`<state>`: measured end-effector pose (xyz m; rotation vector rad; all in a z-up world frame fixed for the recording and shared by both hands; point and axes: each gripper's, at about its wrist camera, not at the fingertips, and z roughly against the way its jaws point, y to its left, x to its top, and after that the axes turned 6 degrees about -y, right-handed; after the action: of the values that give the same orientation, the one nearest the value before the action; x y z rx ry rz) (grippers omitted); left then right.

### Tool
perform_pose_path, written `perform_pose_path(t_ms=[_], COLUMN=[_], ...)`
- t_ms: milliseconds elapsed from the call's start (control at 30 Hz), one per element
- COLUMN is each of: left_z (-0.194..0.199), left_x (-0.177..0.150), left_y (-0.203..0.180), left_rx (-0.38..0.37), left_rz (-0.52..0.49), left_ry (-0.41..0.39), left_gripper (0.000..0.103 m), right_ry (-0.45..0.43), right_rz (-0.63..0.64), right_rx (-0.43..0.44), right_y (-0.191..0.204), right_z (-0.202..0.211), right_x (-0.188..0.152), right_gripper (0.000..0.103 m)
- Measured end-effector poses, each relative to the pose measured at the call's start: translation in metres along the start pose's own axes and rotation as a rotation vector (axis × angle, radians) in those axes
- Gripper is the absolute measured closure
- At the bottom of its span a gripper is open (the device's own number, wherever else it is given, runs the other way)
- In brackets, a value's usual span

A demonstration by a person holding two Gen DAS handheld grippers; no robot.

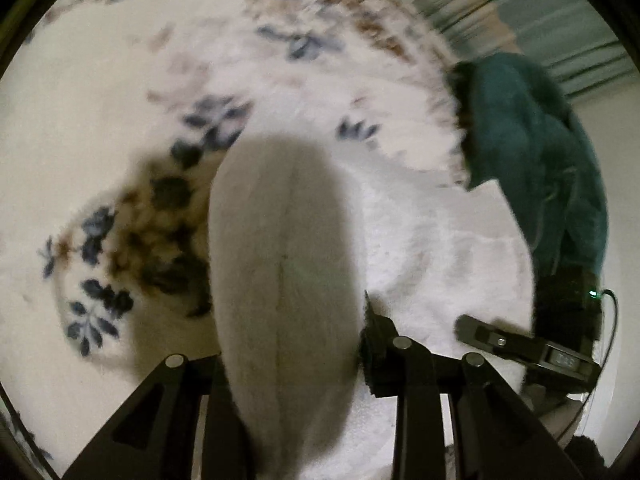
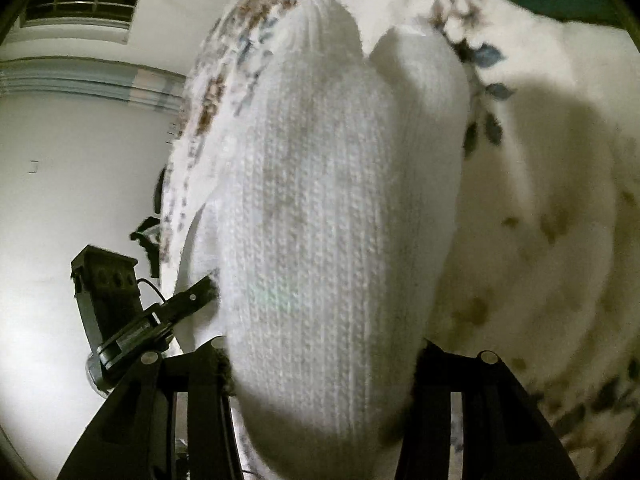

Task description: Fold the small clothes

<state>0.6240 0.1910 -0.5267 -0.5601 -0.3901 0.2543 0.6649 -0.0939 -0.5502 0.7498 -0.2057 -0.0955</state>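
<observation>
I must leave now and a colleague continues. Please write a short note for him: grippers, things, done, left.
Left gripper: shut on white sock.
Right gripper: shut on the same white sock, held above the floral blanket.
Green cloth lies at the blanket's edge, untouched.
Done: sock lifted.
Left: fold the sock, lay it down, then the green cloth.

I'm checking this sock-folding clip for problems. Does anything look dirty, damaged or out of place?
Only faint brownish smudges on the white sock held by the right gripper; they could be wear or shadow. A teal cloth lies bunched at the blanket's edge.
</observation>
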Motion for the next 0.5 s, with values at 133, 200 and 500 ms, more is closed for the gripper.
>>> perform_pose_path(t_ms=[133,200,500], left_z=[-0.001,0.004,0.032], left_x=[-0.006,-0.008,-0.03], left_y=[0.0,-0.007,-0.056], left_rx=[0.015,0.052,0.356], left_rz=[0.029,0.021,-0.139], left_ry=[0.004,-0.009,-0.107], left_gripper=[0.068,0.066,0.023], right_ry=[0.038,0.053,-0.09], right_rz=[0.011,0.026,0.272], right_rx=[-0.048,-0.102,-0.541], right_y=[-0.007,0.0,0.047], right_z=[-0.005,-0.002,0.042], right_x=[0.003,0.0,-0.033], right_gripper=[0.045,0.04,0.022])
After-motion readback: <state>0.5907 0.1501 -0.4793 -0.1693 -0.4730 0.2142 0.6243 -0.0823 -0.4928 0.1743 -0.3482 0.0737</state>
